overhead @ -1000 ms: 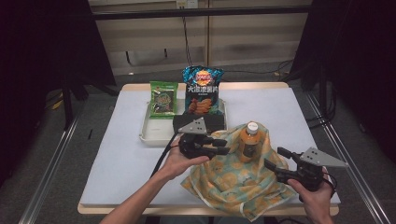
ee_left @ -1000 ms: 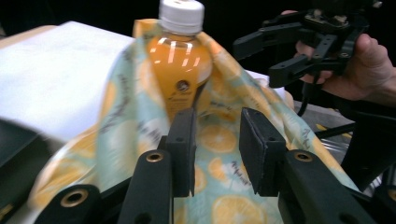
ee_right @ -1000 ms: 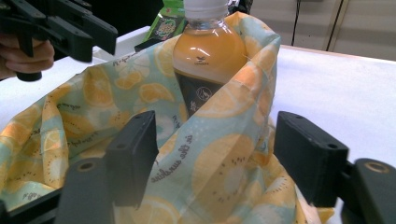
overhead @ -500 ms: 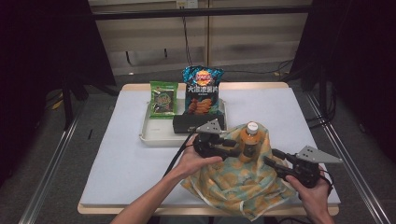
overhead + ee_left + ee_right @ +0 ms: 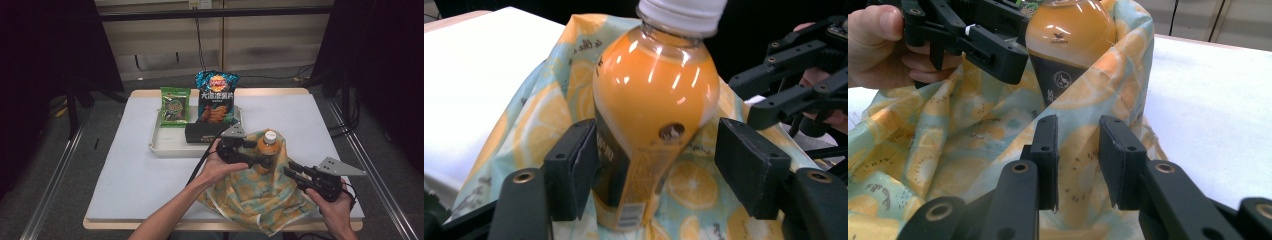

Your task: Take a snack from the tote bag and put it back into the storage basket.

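An orange juice bottle [image 5: 269,145] with a white cap stands upright on a lemon-print cloth [image 5: 250,195] at the table's near right. My left gripper [image 5: 262,154] reaches in from the left with the bottle [image 5: 654,95] between its jaws. Those jaws have just been opening: one pad is at the label and the other stands clear. My right gripper [image 5: 289,170] points at the cloth from the near right. Its jaws [image 5: 1078,145] have just been closing and stand either side of a raised fold of cloth [image 5: 948,135] with a gap left.
A white tray [image 5: 165,145] behind the cloth holds a green snack bag [image 5: 175,106], a blue chip bag [image 5: 216,97] and a black box [image 5: 200,132]. White table cover [image 5: 130,175] stretches to the left. Dark curtains and metal rails surround the table.
My left gripper has moved right to the bottle and its jaws have widened around it. The right gripper stayed in place and its jaws have narrowed over the cloth fold.
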Demonstrator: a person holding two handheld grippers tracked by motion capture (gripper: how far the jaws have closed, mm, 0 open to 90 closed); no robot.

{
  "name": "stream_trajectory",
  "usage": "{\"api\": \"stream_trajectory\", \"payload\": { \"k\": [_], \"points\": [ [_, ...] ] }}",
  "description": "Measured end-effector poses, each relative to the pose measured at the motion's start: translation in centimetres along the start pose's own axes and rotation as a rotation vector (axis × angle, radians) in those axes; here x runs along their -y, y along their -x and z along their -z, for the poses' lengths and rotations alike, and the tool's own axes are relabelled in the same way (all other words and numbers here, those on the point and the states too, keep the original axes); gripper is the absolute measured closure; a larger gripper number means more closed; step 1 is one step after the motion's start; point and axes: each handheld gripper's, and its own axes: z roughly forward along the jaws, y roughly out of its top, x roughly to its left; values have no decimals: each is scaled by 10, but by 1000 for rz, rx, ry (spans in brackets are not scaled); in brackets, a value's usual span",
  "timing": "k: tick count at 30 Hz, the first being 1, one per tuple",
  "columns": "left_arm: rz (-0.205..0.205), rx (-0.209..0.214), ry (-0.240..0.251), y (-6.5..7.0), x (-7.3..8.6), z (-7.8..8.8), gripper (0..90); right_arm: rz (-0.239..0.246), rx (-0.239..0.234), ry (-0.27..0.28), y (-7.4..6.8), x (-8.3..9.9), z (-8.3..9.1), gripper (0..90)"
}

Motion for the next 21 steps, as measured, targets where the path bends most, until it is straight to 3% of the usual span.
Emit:
{"api": "stream_trajectory", "payload": {
  "k": [16, 19, 21],
  "points": [
    [-6, -24, -14, 5, -10, -27, 217, -3, 2, -2, 2, 1, 1, 696],
    [-2, -29, -11, 5, -9, -31, 232, 2, -1, -2, 1, 1, 1, 696],
    [-19, -50, -1, 5, -7, -32, 298, 5, -1, -5, 1, 1, 1, 697]
  ]
}}
